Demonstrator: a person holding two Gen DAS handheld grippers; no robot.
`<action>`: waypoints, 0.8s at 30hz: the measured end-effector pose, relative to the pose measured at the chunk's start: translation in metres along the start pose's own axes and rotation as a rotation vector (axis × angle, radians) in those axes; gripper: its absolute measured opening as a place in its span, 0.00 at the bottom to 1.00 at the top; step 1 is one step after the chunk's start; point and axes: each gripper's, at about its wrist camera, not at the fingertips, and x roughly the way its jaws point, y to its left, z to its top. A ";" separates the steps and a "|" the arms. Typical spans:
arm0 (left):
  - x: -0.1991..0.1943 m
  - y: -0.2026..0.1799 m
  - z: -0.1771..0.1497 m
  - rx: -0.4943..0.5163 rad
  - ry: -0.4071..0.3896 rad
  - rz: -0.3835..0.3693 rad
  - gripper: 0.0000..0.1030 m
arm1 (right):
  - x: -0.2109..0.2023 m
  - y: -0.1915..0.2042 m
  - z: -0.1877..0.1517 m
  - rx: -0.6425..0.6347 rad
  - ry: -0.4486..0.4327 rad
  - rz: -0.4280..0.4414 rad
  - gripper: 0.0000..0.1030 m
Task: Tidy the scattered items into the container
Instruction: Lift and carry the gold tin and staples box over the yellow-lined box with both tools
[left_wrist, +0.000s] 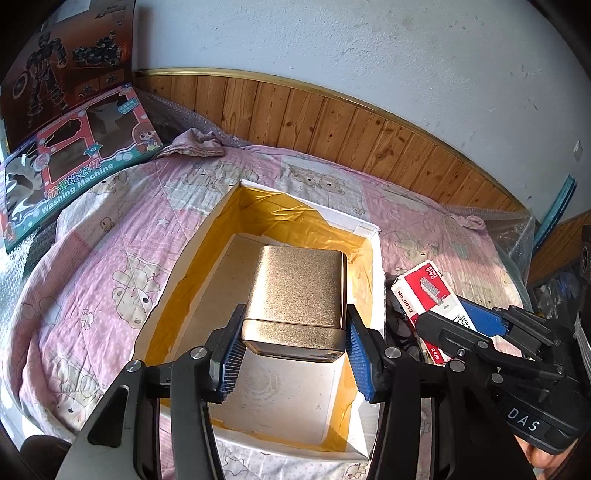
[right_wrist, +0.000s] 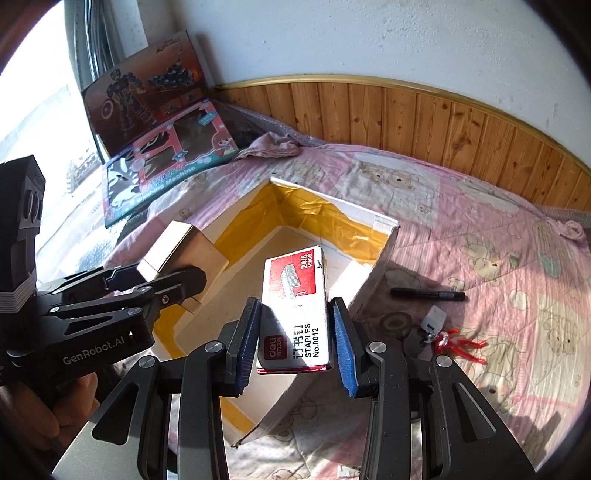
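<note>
Gold metal, a square tin (left_wrist: 299, 295) sits clamped between the blue pads of the left gripper (left_wrist: 293, 345), held over the open cardboard box (left_wrist: 373, 266) with yellow-taped walls. The right gripper (right_wrist: 295, 341) grips a red-and-white staples box (right_wrist: 295, 306) above the same container's near edge. Right of it on the pink quilt (right_wrist: 480, 221) lie a black marker (right_wrist: 428, 294), a tape roll (right_wrist: 394, 323) and a red figure (right_wrist: 461, 345).

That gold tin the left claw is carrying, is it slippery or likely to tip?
The gold tin looks rigid: its walls show no denting between the left gripper pads. Its smooth metallic sheen suggests it may slip, though the ribbed blue pads should help. Held only near one end, it might pivot downward.
</note>
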 end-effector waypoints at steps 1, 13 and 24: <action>0.002 0.000 0.002 0.004 0.001 0.006 0.50 | 0.003 -0.001 0.002 -0.001 0.003 0.005 0.39; 0.042 0.008 0.030 0.028 0.046 0.048 0.50 | 0.041 -0.006 0.035 -0.059 0.034 0.001 0.39; 0.085 0.015 0.044 0.022 0.125 0.082 0.50 | 0.094 -0.014 0.042 -0.104 0.125 -0.002 0.39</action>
